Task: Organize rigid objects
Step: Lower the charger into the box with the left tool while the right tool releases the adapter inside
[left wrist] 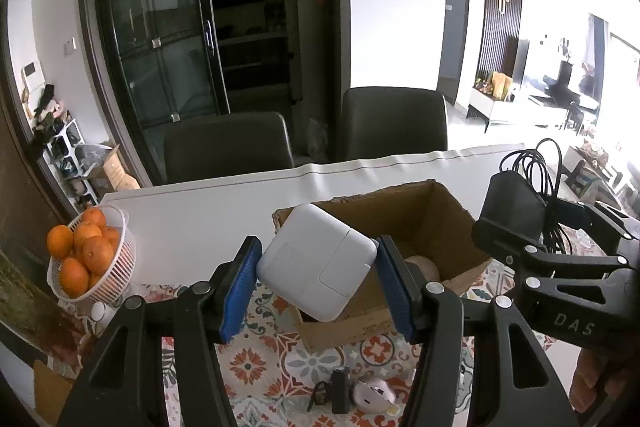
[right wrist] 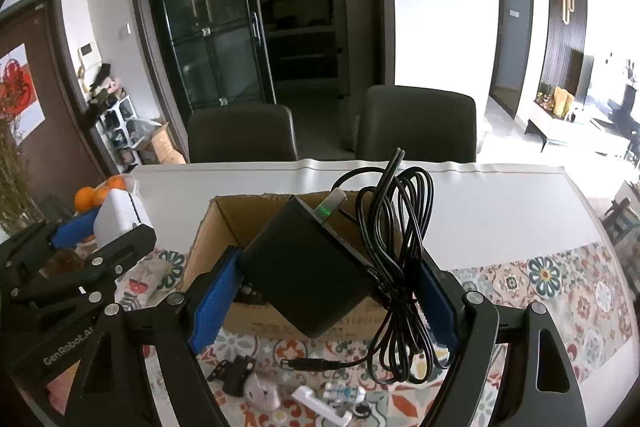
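One cardboard box [left wrist: 404, 227] (pale rounded object inside), oranges [left wrist: 82, 251] in basket [left wrist: 116, 275]

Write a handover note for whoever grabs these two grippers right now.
Left gripper: shut on the white power adapter, held above the near left corner of the cardboard box.
Right gripper: shut on the black power brick; its coiled cable hangs loose over the right finger.
Done: one pale rounded item already lies in the box.
Left: drop both chargers into the box, then collect the small bits on the patterned tablecloth nearest you. The basket of oranges stands at the far left.
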Tool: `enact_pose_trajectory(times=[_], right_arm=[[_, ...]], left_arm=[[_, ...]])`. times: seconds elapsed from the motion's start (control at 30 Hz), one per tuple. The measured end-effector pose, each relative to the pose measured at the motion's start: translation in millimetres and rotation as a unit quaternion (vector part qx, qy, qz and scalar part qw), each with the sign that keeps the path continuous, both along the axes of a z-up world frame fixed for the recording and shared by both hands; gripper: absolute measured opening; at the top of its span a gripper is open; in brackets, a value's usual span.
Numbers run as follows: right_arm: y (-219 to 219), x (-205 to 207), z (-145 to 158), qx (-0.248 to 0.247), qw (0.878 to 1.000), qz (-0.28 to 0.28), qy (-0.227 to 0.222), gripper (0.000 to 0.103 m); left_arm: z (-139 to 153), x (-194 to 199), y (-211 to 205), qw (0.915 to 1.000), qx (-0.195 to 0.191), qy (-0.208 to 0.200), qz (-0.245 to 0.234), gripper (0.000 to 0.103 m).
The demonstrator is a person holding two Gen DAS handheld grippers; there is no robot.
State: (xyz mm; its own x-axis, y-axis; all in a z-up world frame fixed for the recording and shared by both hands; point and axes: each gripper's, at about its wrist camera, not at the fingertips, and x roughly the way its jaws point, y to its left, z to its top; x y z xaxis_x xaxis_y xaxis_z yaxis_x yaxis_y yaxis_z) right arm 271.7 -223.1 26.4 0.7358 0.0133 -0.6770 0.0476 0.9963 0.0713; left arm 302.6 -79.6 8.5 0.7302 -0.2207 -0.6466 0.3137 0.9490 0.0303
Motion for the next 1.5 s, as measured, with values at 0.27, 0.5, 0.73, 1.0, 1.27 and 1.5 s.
enact_pose_trajectory(times=[0.27, 0.5, 0.73, 1.0, 1.27, 1.5], right_arm=[[-5, 41, -12, 0.019, 0.999, 0.023, 0.033, 0.082], [-7, 76, -27, 0.017, 0.998, 0.037, 0.05, 0.082], [-10, 97, -48, 0.031, 0.995, 0.046, 0.083, 0.082], [-17, 107, -75, 0.044, 0.991, 0.037, 0.117, 0.082], [-20, 109, -81, 0.045, 0.99, 0.035, 0.125, 0.083], [-13, 115, -85, 0.035, 0.989, 0.04, 0.135, 0.086]], left_arm=[[-12, 33, -5, 0.9991, -0.003, 0.041, -0.004, 0.058], [-28, 58, -8, 0.9978, 0.001, 0.066, 0.008, 0.058], [-45, 74, -13, 0.9957, 0.001, 0.093, 0.005, 0.058], [-66, 84, -22, 0.9921, 0.006, 0.125, -0.001, 0.058], [-68, 88, -22, 0.992, 0.014, 0.125, 0.007, 0.064], [-60, 81, -7, 0.993, 0.04, 0.093, 0.06, 0.076]])
